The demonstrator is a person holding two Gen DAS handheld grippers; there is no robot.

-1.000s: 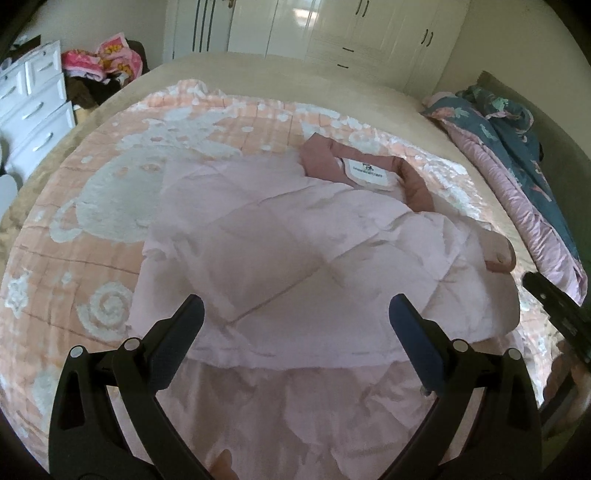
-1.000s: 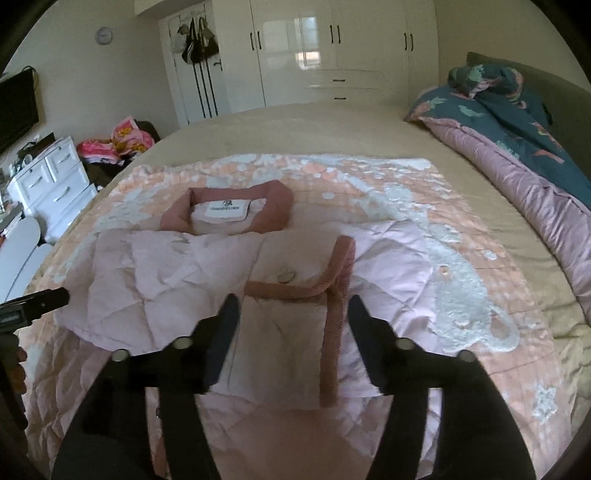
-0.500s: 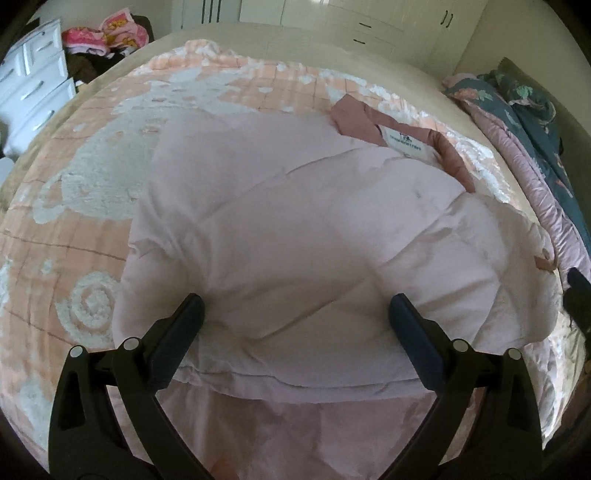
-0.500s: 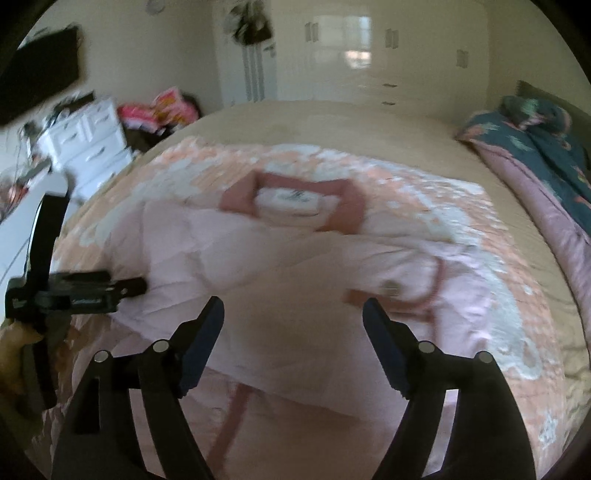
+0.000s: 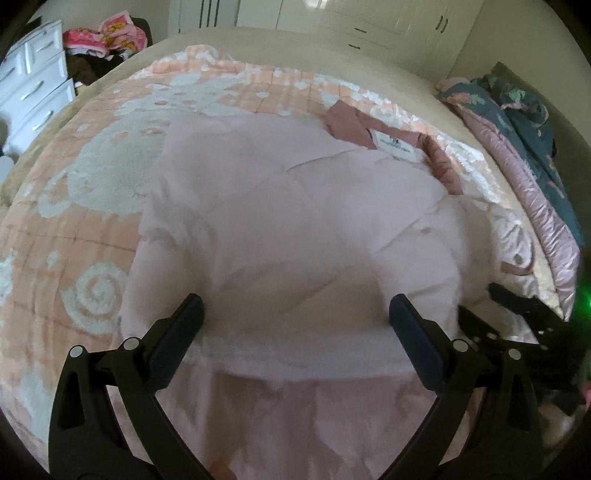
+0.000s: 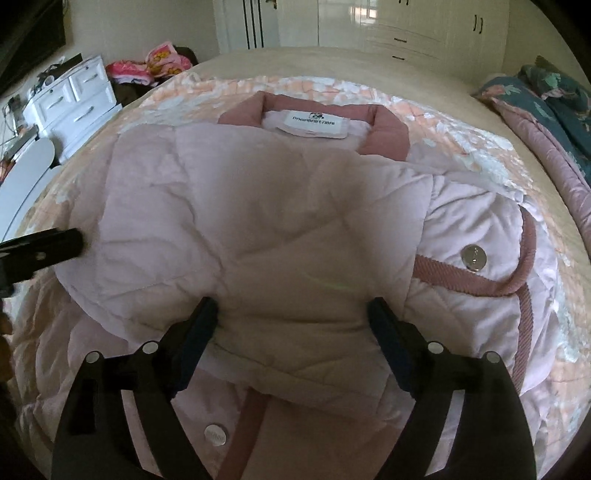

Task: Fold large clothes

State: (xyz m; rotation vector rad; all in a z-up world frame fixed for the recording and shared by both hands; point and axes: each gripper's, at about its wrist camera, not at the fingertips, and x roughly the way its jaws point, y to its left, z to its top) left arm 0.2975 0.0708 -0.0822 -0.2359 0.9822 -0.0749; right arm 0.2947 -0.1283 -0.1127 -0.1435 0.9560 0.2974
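A pale pink quilted jacket (image 5: 295, 221) (image 6: 295, 206) lies folded on the bed, its dark pink collar and white label (image 6: 314, 123) at the far end. My left gripper (image 5: 295, 306) is open wide just above the near edge of the folded part. My right gripper (image 6: 292, 308) hovers over the middle of that same fold; its jaws are opening, with fabric lying between them but not pinched. To its right sit the trimmed front edge and a metal snap (image 6: 474, 254). Each gripper shows at the edge of the other's view: right gripper (image 5: 517, 306), left gripper (image 6: 40, 251).
A peach blanket (image 5: 74, 221) with white figures covers the bed. A rolled teal and pink duvet (image 6: 546, 110) lies along the right side. A white dresser (image 6: 70, 103) and a pile of pink clothes (image 6: 155, 62) stand at the back left, wardrobes (image 6: 369, 22) behind.
Both grippers have come lower and closer to the jacket. The right one swung from the trimmed front edge over to the middle of the fold, and its jaws spread wider.
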